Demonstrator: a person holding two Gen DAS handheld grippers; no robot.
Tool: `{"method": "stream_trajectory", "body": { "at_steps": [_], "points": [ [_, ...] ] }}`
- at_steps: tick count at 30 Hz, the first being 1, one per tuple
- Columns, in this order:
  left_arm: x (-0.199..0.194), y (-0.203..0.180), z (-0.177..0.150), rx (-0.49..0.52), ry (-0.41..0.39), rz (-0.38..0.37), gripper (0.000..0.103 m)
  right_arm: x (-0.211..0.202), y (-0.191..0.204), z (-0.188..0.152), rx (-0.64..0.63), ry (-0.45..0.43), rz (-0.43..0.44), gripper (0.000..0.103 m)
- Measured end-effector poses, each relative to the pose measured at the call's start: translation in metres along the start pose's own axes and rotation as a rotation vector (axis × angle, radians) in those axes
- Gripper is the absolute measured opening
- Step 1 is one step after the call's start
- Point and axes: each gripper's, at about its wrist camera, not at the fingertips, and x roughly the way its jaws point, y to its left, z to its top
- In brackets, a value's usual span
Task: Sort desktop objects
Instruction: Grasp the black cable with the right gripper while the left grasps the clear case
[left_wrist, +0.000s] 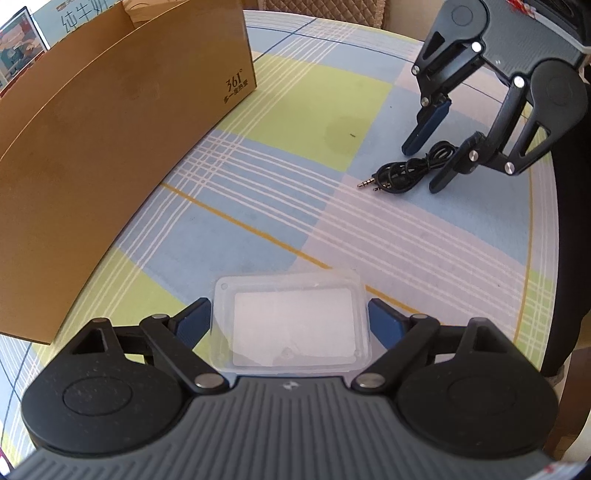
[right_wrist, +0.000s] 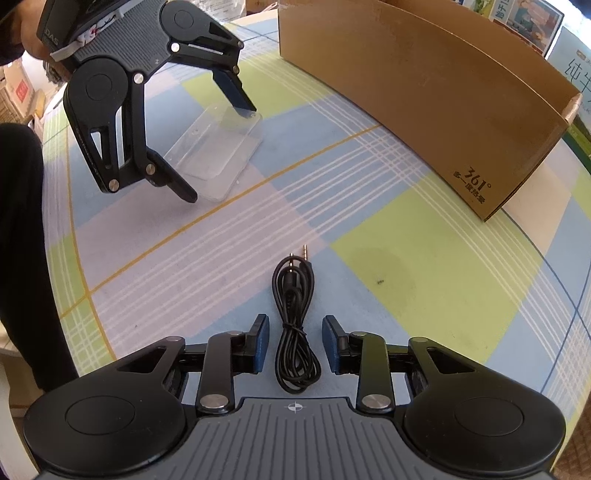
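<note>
A clear plastic box (left_wrist: 291, 325) lies on the checked tablecloth, and my left gripper (left_wrist: 290, 314) stands wide around it with a blue pad against each short end. The right wrist view shows the same grip: the left gripper (right_wrist: 221, 154) straddles the clear box (right_wrist: 210, 155). A coiled black audio cable (right_wrist: 293, 295) with two jack plugs lies flat on the cloth. My right gripper (right_wrist: 294, 320) is open, a pad on either side of the cable and a gap on both sides. In the left wrist view the right gripper (left_wrist: 422, 170) points down over the cable (left_wrist: 402, 173).
A large open cardboard box (left_wrist: 92, 166) stands along the far side of the round table (left_wrist: 295, 110); it is also in the right wrist view (right_wrist: 443, 92). Printed cartons stand behind it. A person's dark clothing (right_wrist: 22, 221) is at the table's edge.
</note>
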Motion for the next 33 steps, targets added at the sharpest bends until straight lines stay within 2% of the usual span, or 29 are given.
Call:
{"method": "stream_trajectory", "body": {
  "at_steps": [10,12,13,30,31,32,33],
  "points": [
    [-0.002,0.001,-0.003,-0.014,-0.011,-0.014,0.084,0.003,0.002,0.004,0.032,-0.022,0.008,0.027],
    [-0.003,0.001,-0.004,-0.017,-0.014,-0.023,0.083,0.003,0.002,0.005,0.038,-0.023,0.008,0.023],
    [-0.003,0.001,-0.004,-0.018,-0.016,-0.026,0.083,0.003,0.002,0.006,0.039,-0.024,0.006,0.017],
    [-0.019,-0.006,-0.001,-0.034,-0.027,0.006,0.083,-0.009,0.007,0.003,0.052,-0.049,-0.036,0.014],
    [-0.021,-0.006,0.0,-0.036,-0.028,0.009,0.083,-0.01,0.007,0.004,0.051,-0.051,-0.039,0.013],
    [-0.023,-0.006,0.0,-0.036,-0.029,0.012,0.083,-0.012,0.008,0.005,0.049,-0.052,-0.041,0.005],
    [-0.025,-0.007,-0.001,-0.034,-0.03,0.015,0.083,-0.014,0.009,0.005,0.049,-0.055,-0.045,0.005]
  ]
}}
